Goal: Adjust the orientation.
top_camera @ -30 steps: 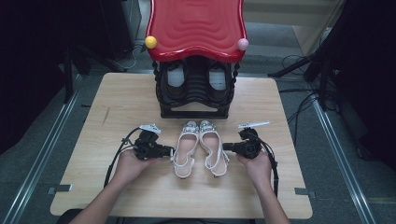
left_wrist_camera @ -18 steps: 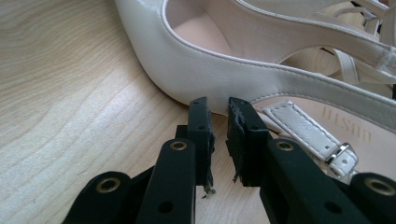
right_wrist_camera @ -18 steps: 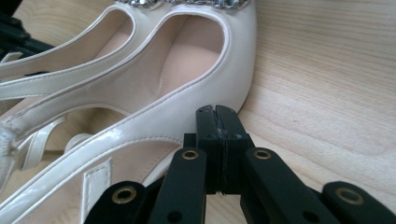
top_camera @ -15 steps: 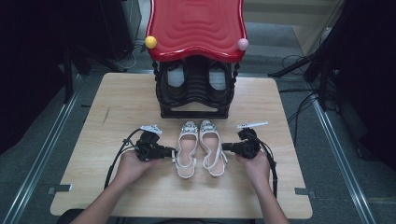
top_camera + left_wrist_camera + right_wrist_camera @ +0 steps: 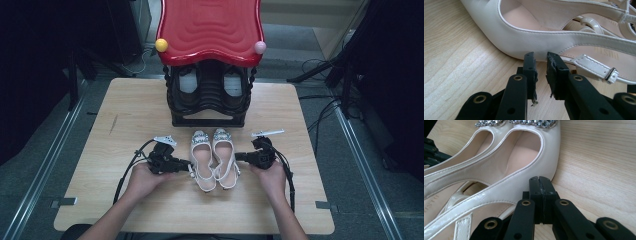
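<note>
Both black two-jaw grippers flank a pair of white patent slingback sandals with rhinestone toe trims on the pale wooden table (image 5: 125, 115). The left gripper (image 5: 540, 60) has its jaws slightly apart, tips pressed against the outer side of the left sandal (image 5: 529, 40) with nothing between them. The right gripper (image 5: 540, 183) has its jaws pressed together, their closed tip butted against the outer side of the right sandal (image 5: 524, 170).

Compared with a second ago, the pair has slid a little toward the person and the two sandals (image 5: 214, 157) now sit tighter, heels nearly touching in the high view, though whether they actually meet is hard to tell from up there. The hands have come in with them. That reads as squaring the pair up by pushing from both sides, probably ahead of moving it to the black shoe rack with the red wavy top (image 5: 210, 65) standing well behind, which already holds dark shoes.
</note>
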`<state>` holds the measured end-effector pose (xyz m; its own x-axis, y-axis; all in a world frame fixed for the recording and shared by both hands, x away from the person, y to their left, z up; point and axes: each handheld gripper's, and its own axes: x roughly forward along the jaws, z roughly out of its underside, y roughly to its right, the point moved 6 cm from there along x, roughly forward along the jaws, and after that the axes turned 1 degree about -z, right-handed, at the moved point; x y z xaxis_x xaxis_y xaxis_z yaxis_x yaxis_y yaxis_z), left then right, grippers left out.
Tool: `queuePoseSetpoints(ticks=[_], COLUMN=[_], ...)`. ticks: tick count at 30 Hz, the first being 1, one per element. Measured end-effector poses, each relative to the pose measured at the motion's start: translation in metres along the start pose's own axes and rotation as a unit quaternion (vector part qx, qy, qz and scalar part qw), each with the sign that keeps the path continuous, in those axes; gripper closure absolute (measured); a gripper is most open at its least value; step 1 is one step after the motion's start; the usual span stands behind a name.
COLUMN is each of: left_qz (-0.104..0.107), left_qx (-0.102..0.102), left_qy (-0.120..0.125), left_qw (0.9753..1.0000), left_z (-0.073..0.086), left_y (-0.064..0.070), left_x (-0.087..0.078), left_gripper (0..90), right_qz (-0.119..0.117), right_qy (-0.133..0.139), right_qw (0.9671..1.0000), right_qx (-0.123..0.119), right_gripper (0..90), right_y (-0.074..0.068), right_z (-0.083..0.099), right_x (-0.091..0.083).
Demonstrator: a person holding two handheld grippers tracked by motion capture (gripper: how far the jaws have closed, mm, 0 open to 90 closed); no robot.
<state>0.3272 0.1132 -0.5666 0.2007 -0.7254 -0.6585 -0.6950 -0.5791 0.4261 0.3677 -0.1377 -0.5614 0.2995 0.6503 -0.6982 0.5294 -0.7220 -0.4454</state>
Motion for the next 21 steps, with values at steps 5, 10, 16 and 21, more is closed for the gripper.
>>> queuePoseSetpoints(ticks=[5,10,16,21], left_qz=[0.006,0.010,0.020,0.016], left_qx=[-0.004,0.004,-0.002,0.006], left_qy=[0.001,0.000,-0.001,-0.004], left_qw=[1.0000,0.9999,0.9998,0.9998], left_z=[0.0001,0.0002,0.0015,0.0023], left_y=[0.0005,0.0043,0.0068,0.0083], left_x=[0.0012,0.0034,0.0048,0.0046], left_gripper=[78.0,80.6,80.7,79.6], right_qz=[0.019,0.020,0.017,0.014], right_qy=[-0.001,0.000,0.002,0.001], right_qw=[0.9998,0.9998,0.9998,0.9999], right_qx=[-0.008,-0.007,-0.005,-0.002], right_gripper=[90.0,90.0,90.0,89.9], right_y=[-0.0005,0.0002,0.0020,0.0051], right_z=[-0.0035,-0.0051,-0.0057,-0.0070], right_x=[0.0041,0.0056,0.0052,0.0050])
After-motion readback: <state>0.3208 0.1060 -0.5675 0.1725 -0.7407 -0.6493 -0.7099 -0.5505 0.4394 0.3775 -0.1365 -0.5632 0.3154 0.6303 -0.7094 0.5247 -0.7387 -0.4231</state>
